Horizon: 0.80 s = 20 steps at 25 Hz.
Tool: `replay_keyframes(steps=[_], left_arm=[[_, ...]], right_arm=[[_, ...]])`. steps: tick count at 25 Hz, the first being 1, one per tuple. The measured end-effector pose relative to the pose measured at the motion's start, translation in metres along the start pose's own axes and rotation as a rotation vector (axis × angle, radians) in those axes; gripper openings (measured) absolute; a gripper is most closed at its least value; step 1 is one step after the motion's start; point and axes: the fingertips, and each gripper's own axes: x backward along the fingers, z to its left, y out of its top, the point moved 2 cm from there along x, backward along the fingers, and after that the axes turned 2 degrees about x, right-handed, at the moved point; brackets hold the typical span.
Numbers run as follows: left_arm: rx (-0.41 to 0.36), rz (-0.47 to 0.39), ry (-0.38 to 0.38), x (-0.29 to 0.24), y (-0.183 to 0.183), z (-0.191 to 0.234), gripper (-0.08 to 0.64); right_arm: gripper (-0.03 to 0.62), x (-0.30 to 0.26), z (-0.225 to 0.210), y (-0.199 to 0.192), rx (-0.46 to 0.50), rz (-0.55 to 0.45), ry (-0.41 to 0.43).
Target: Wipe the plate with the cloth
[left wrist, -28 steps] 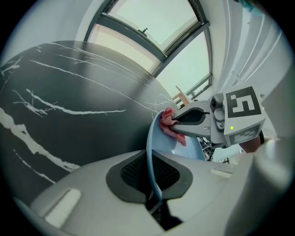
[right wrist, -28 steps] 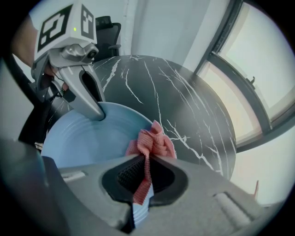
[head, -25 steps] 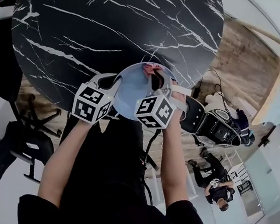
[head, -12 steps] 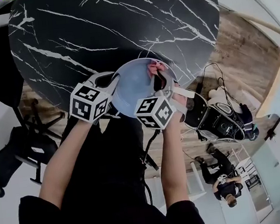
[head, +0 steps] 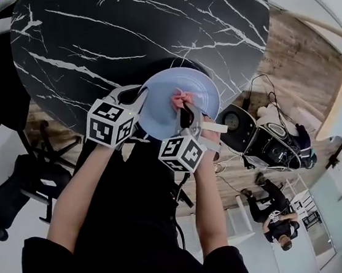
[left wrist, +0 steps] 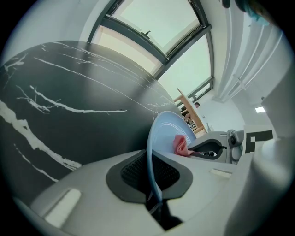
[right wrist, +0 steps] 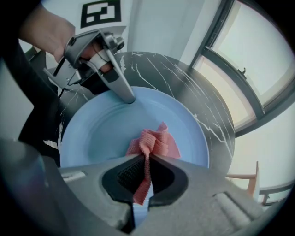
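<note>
a person is holding one pale blue plate [head: 160, 97] over the near edge of one round black marble table [head: 115, 34], working with two handheld grippers. the left gripper [head: 137, 106] is clamping the plate's left rim; in the left gripper view the rim is running edge-on between the closed jaws, so the plate is standing tilted rather than lying flat. this grip seems meant to steady the plate and turn its face toward the other tool. whether the plate's far rim is touching the table cannot be told. the right gripper [head: 184, 114] is pointing steeply down at the plate's face, its jaws pinching one small pink ribbed cloth [head: 181, 96]. the right gripper view is showing a strip of the cloth trapped between the pads, with the bunched end fanning out beyond the tips and lying against the middle of the plate, right of the well's centre. held this way, the loose end is serving as the wiping pad while the hard jaws are probably keeping off the glaze. each gripper is carrying one cube with square markers, two in all. judging by the cloth's place on the plate, the wipe is under way.
</note>
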Motion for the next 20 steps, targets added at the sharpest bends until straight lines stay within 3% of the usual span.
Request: replay_keyframes(steps=[20], left_arm=[[-0.008, 0.010, -0.018, 0.000, -0.001, 0.000, 0.017]], right_arm=[[0.012, 0.020, 0.079, -0.030, 0.033, 0.073, 0.129]])
